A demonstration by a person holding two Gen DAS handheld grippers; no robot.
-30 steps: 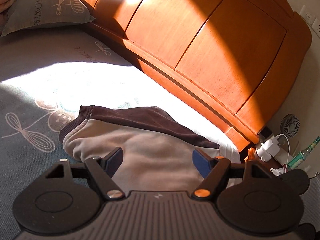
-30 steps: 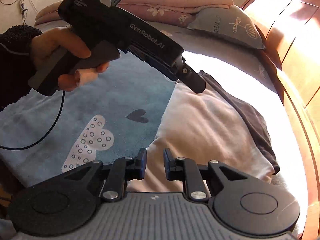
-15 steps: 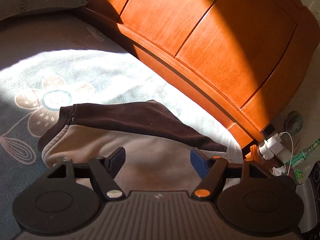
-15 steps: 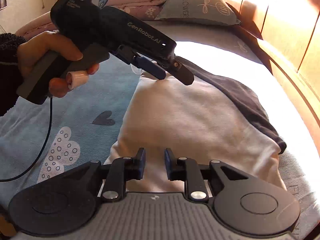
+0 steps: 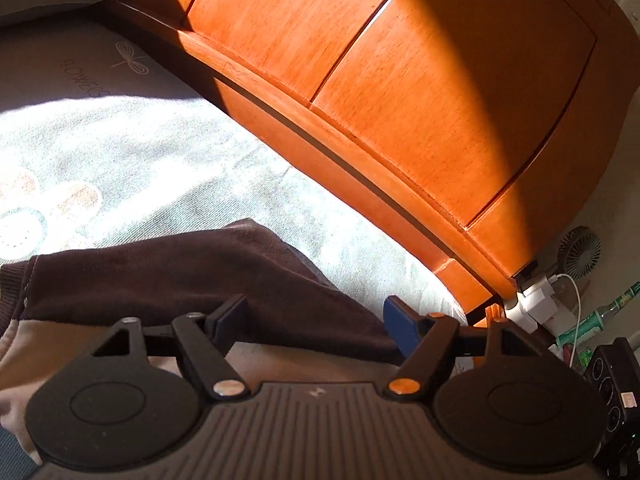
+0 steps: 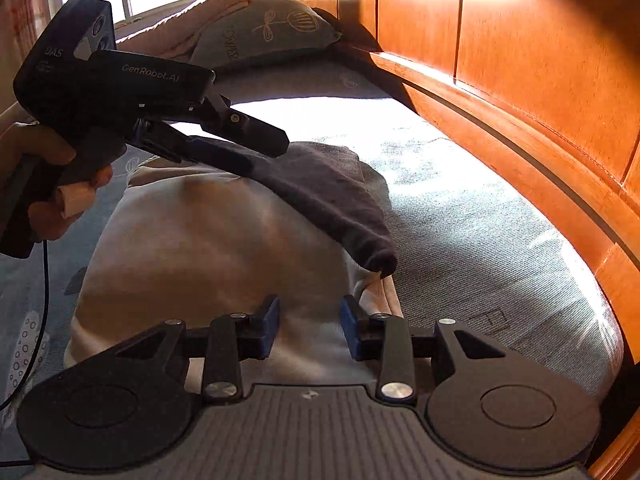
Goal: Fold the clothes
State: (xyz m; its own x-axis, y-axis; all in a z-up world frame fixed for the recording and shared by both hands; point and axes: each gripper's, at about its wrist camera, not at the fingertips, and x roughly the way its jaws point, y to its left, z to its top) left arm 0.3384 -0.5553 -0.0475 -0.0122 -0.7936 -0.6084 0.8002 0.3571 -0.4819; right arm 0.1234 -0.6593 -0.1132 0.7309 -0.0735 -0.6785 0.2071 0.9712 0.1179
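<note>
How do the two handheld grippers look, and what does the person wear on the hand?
Both grippers are black, with round hinge discs, ribbed grey bodies and blue finger pads. The left gripper is pistol-shaped, printed "GenRobot.AI" and "DAS", with a black cable below. The left hand has a pale wrap on one finger.

Garment (image 6: 208, 240) on bed (image 6: 480, 240) (headboard (image 6: 520, 80) right).

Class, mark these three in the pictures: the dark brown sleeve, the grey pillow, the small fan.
dark brown sleeve (image 6: 340, 200): right wrist view, on its mid length.
grey pillow (image 6: 264, 32): right wrist view, on its printed face.
small fan (image 5: 580, 253): left wrist view, on its round grille.
</note>
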